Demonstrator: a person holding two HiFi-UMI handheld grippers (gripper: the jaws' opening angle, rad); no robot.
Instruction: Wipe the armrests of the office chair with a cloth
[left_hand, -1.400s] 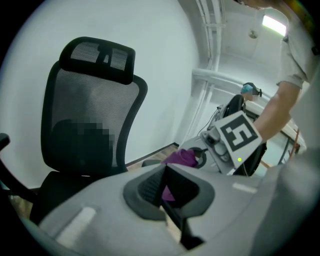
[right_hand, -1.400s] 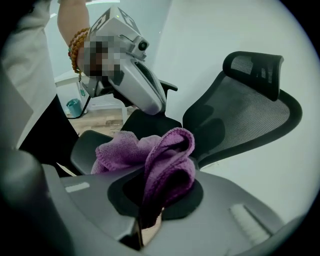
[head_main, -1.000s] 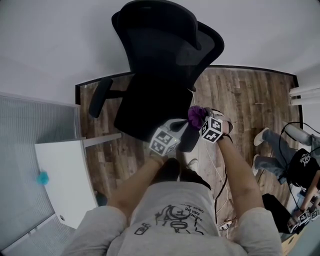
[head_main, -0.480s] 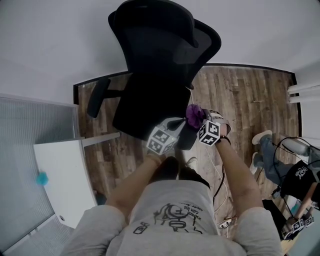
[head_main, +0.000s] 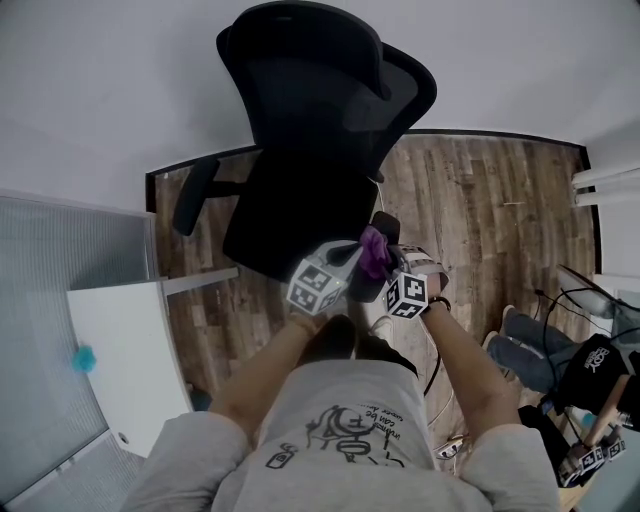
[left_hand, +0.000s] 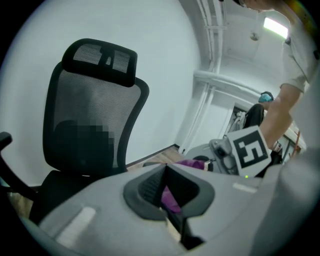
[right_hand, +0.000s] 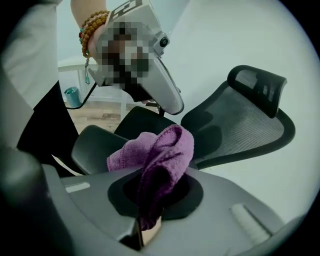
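**A:** Start with the big thing. The black office chair (head_main: 300, 190) stands on the wood floor with its mesh back to the wall, and both grippers are in at its right-hand side.

**B:** The far armrest (head_main: 190, 200) sticks out on the other side, well apart from the action, with nothing near it.

**A:** The near armrest (right_hand: 95, 145) is where the work is. In the head view both grippers crowd over the middle of its pad.

**B:** The right gripper (right_hand: 152, 192) is clamped on the purple cloth (right_hand: 160, 147). A fat fold bulges out of the jaws and hangs right over that pad.

**A:** Is it touching?

**B:** I can't tell. The cloth overlaps the pad in the right gripper view, but the contact itself is hidden.

**A:** And the left gripper (left_hand: 167, 195)?

**B:** Its jaws are drawn together on nothing. It sits just beside the cloth, and a sliver of purple shows past its tips.

**A:** I'd say this is the first armrest, mid-wipe or about to be wiped.

**B:** Next the cloth needs pressing flat and dragging along the pad from end to end. After that comes the reach across the seat to the far armrest.
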